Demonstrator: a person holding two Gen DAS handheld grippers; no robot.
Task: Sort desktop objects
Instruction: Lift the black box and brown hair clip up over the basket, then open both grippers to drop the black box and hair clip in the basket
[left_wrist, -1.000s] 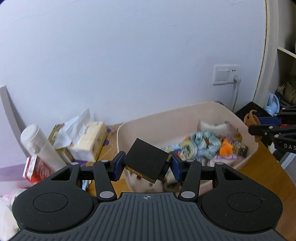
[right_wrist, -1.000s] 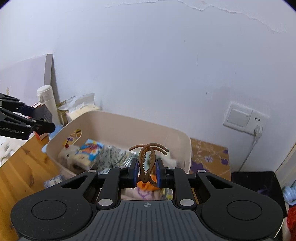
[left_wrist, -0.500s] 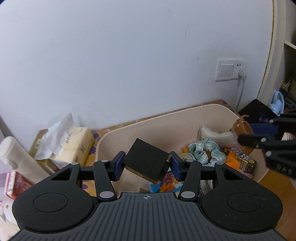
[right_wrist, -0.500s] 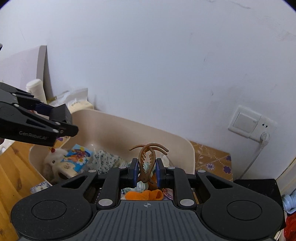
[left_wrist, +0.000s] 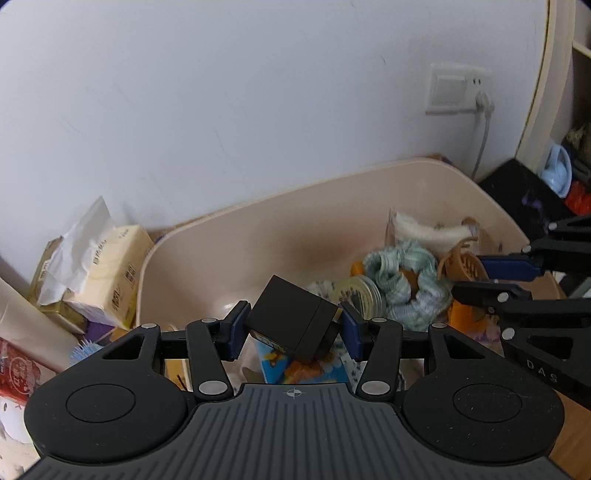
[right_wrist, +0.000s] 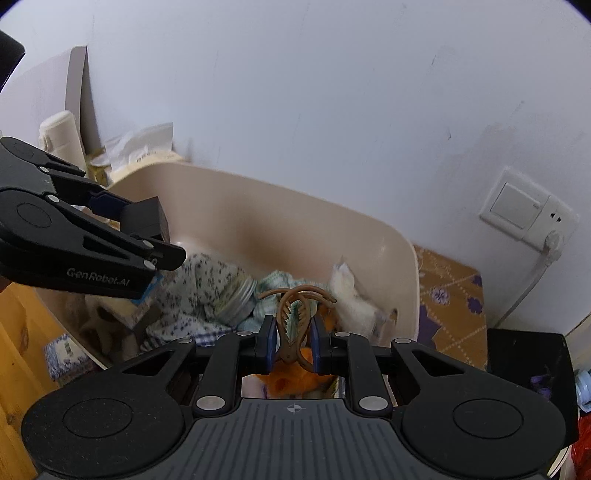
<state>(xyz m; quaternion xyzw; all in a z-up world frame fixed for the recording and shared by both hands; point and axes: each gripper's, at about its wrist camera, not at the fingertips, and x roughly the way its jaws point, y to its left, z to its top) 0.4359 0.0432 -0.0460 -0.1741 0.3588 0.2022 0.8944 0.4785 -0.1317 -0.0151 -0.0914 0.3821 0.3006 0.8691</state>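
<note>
My left gripper (left_wrist: 293, 326) is shut on a small black box (left_wrist: 293, 319), tilted between the blue pads, above the beige plastic bin (left_wrist: 229, 240). The same box (right_wrist: 146, 218) shows in the right wrist view, held by the left gripper (right_wrist: 147, 236) over the bin's left end. My right gripper (right_wrist: 293, 345) is shut on a brown hair claw clip (right_wrist: 293, 317), over the right part of the bin (right_wrist: 314, 229). In the left wrist view the right gripper (left_wrist: 491, 275) and clip (left_wrist: 461, 264) hang at the right, over the bin.
The bin holds a green scrunchie (left_wrist: 402, 273), a round tin (right_wrist: 236, 295), floral cloth (right_wrist: 195, 291) and colourful packets (left_wrist: 291, 363). A tissue pack (left_wrist: 110, 266) and a white bottle (right_wrist: 61, 136) stand left of it. A wall socket (right_wrist: 528, 210) is behind, with a wooden table (right_wrist: 18, 332) below.
Both grippers have moved forward and down toward the bin, which now fills more of each view. The left gripper has come in over the bin's left end. Both grips are unchanged.
</note>
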